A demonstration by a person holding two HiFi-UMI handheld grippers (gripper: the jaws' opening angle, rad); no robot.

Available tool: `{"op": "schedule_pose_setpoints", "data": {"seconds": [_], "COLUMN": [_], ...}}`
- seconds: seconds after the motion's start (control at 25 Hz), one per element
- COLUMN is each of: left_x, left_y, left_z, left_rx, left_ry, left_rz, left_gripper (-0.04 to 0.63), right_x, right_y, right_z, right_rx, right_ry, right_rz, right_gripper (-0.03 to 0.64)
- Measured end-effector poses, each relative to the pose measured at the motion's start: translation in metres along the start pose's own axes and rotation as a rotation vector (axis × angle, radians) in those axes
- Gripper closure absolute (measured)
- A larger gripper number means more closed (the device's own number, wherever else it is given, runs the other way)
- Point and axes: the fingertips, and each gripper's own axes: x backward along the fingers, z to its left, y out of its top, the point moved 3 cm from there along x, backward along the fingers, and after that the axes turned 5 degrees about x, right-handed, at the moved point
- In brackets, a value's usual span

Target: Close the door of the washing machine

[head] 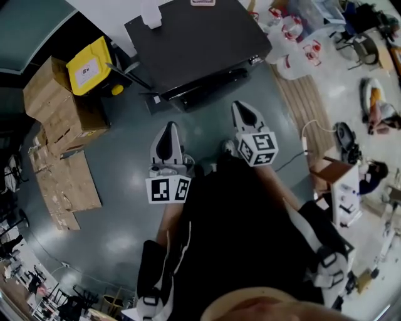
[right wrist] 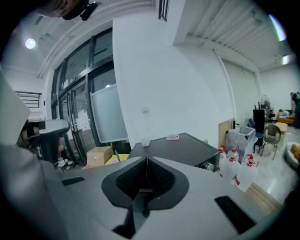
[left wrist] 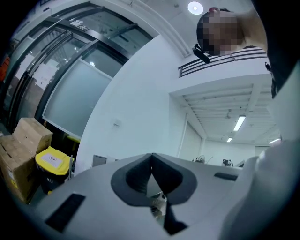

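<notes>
The washing machine is a dark box seen from above at the top of the head view; its front edge faces me, and no door leaf sticks out from it. The right gripper view shows its dark top beyond the jaws. My left gripper and right gripper hang side by side in the air in front of my body, apart from the machine. In both gripper views the jaws meet at the tips, left gripper and right gripper, with nothing between them.
A yellow bin and cardboard boxes stand left of the machine, with flattened cardboard on the floor. Water bottles and a wooden board lie to the right. A small white object sits on the machine's top.
</notes>
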Motion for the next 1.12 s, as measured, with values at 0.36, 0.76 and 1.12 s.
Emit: {"op": "schedule_pose_setpoints", "data": {"seconds": [0.36,0.76,1.12], "left_x": [0.004,0.008,0.01], "left_y": [0.0,-0.006,-0.005], "left_z": [-0.018,-0.022,-0.018], "left_rx": [-0.07,-0.082,-0.081], "left_ry": [-0.022,-0.032,-0.028], "left_rz": [0.005,0.028,0.025], "left_gripper": [0.589,0.589,0.589], "right_x": [0.059,0.06,0.059], "right_y": [0.046,0.039,0.04], "right_z": [0.022,0.033,0.042], "right_rx": [0.03,0.058,0.073], "right_ry": [0.043,0.067,0.085], "right_rz": [-0.123,-0.104,-0.1], "right_gripper": [0.606,0.611,0.611]}}
